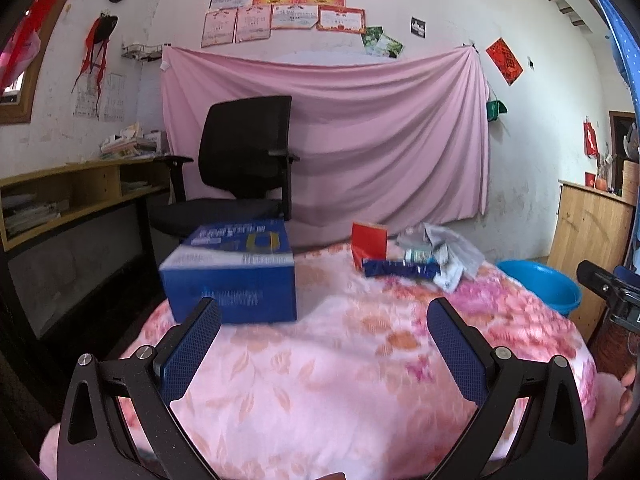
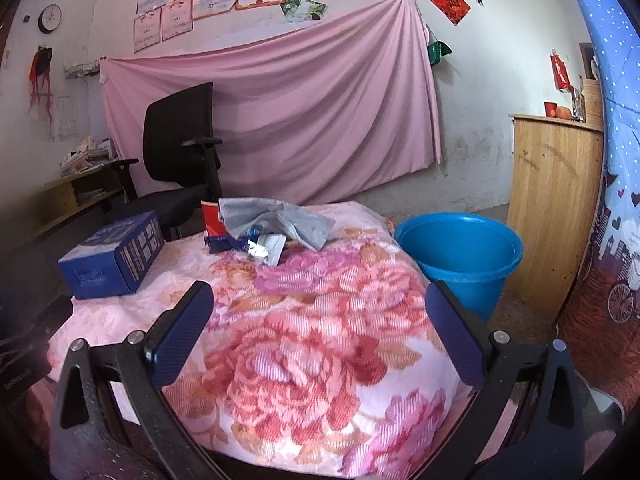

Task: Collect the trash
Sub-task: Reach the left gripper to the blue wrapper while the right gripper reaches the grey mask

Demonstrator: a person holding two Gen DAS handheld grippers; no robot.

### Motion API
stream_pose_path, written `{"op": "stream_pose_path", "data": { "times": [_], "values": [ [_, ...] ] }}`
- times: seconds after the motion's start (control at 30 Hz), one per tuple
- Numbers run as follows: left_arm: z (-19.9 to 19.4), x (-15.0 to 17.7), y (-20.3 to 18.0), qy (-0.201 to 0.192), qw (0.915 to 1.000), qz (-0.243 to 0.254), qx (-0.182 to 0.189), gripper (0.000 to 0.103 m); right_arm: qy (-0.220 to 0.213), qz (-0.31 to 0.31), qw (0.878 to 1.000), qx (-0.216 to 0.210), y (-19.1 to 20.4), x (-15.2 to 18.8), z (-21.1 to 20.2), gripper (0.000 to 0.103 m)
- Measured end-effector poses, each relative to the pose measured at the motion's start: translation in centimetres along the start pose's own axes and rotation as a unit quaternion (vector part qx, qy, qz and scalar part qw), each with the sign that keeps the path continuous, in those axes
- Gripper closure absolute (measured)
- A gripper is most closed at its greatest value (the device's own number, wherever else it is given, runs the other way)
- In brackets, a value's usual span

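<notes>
A blue cardboard box (image 1: 232,270) (image 2: 110,258) rests on the left of a surface covered by a pink floral blanket (image 1: 340,360) (image 2: 320,340). At its far end lies a trash heap: a red packet (image 1: 369,240) (image 2: 211,218), a dark blue wrapper (image 1: 398,269) (image 2: 224,242), crumpled grey paper (image 1: 448,248) (image 2: 276,220) and a small white carton (image 2: 272,249). A blue plastic bucket (image 2: 460,256) (image 1: 540,284) stands on the floor to the right. My left gripper (image 1: 324,312) is open just in front of the box. Short of the heap, my right gripper (image 2: 318,298) is open and empty.
A black office chair (image 1: 240,168) (image 2: 180,152) stands behind the box, before a pink sheet (image 1: 340,132) hung on the wall. A wooden shelf unit (image 1: 72,196) runs along the left. A wooden cabinet (image 2: 552,208) stands behind the bucket on the right.
</notes>
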State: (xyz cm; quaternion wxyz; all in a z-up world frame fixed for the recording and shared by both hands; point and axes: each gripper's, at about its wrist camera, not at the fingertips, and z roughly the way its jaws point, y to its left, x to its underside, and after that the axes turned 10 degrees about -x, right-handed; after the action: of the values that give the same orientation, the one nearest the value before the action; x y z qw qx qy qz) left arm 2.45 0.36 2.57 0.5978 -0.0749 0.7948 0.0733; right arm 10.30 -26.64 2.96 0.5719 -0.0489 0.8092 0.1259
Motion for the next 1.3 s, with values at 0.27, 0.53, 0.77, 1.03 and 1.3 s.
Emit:
{"op": "stream_pose_path", "data": {
  "times": [0.27,0.53,0.77,1.03,1.3],
  "values": [
    [3.1,-3.8,-0.8,-0.027,0.9995,-0.016,0.000,0.002,-0.043,-0.026,0.999,-0.007,-0.8,-3.9,0.9,0.000],
    [7.0,-5.9,-3.4,-0.020,0.9997,-0.016,-0.003,0.002,-0.069,-0.047,0.996,0.000,-3.0,-7.3,3.7,0.000],
    [12.2,-6.5,-6.3,0.034,0.9992,0.004,-0.020,0.002,-0.054,-0.057,0.997,0.009,-5.0,-8.5,7.8,0.000],
    [17.1,-6.2,-7.1,0.093,0.9956,0.001,-0.005,0.003,0.037,-0.045,0.998,-0.033,-6.8,-7.5,13.3,0.000],
    [21.4,-5.6,-8.3,0.195,0.9792,-0.012,0.056,0.042,0.113,-0.031,0.990,-0.082,-8.0,-7.2,17.5,0.000]
  ]
}}
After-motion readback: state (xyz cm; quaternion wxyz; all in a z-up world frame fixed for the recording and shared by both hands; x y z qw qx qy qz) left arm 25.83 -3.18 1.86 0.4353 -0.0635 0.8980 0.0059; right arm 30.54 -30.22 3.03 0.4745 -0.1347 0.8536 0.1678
